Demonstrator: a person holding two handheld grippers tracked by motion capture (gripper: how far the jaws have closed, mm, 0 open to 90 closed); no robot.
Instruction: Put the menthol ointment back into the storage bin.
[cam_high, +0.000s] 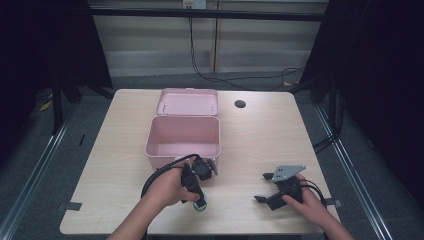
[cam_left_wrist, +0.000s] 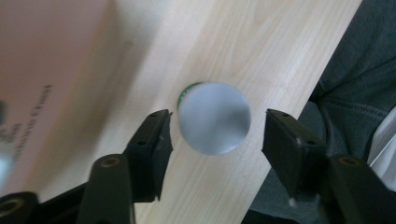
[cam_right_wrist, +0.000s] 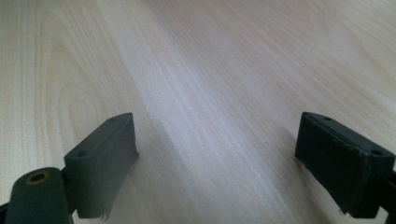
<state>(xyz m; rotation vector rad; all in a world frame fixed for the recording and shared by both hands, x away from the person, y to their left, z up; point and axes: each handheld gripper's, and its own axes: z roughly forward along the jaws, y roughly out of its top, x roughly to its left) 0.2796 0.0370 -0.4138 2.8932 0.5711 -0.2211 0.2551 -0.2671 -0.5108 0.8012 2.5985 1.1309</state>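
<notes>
Near the table's (cam_high: 260, 130) front edge, left gripper (cam_left_wrist: 217, 135) jaws straddle the bottle (cam_left_wrist: 214, 117), not pinching. Centre, then close gently. Right gripper (cam_right_wrist: 217, 163) gapes empty.

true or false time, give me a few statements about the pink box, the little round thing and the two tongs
1. The pink box is open, lid back. True.
2. The small round thing lies inside the box. False: it is on the table, in front of the box.
3. The left tongs clamp it. False: it sits between the jaws with gaps on both sides.
4. The right tongs are open over bare wood. True.
5. The box is full. False: its visible floor is bare.
</notes>
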